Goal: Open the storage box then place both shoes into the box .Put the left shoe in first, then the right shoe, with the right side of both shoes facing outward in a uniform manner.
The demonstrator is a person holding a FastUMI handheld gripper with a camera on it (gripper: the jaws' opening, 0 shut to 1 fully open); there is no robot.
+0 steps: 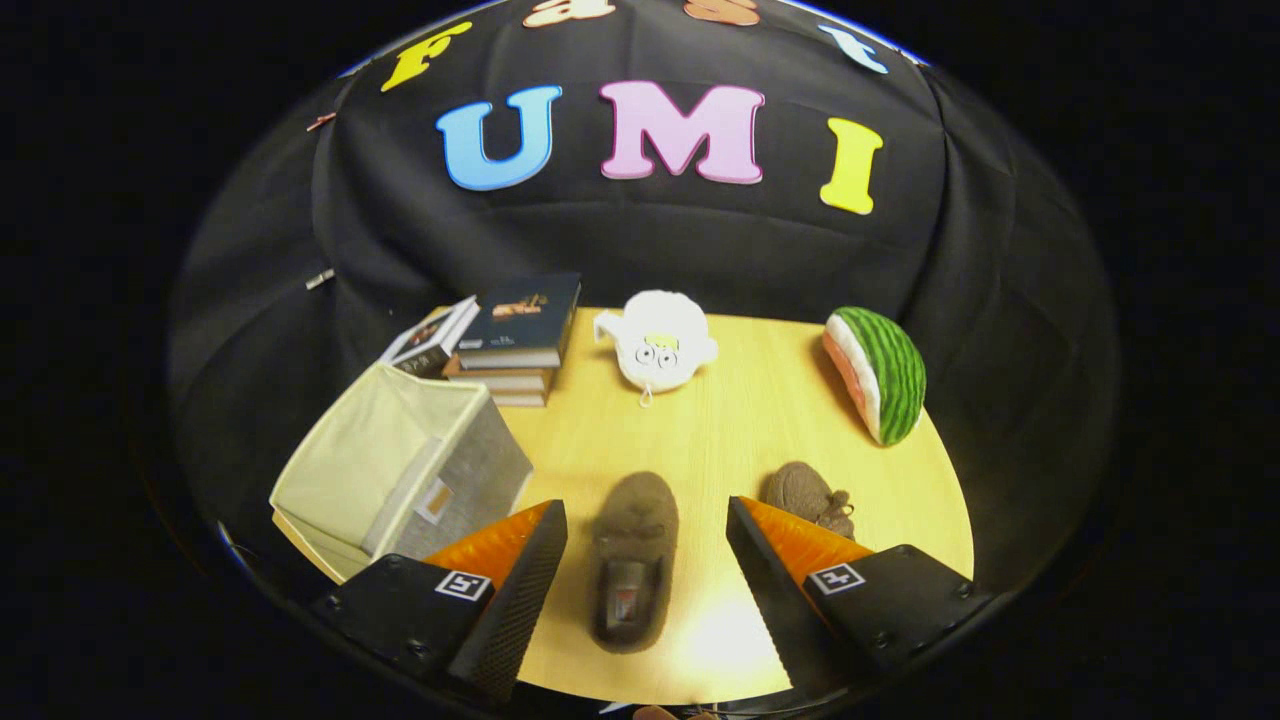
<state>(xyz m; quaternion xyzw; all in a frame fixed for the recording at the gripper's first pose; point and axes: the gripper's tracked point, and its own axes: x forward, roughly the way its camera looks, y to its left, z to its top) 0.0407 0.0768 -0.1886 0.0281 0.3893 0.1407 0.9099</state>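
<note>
Between the wide-open, empty fingers of the hand-held gripper [646,560] lies a soft, light slipper [634,560], probably best pinched at its collar.

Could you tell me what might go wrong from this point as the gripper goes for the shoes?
1. The gripper is open with the brown fuzzy slipper between its fingers; closing on the soft upper alone could let it sag or slip.
2. The second brown slipper lies close beyond one finger and could be nudged.
3. The beige fabric storage box sits at the wooden table's edge and might shift when a shoe goes in.
</note>
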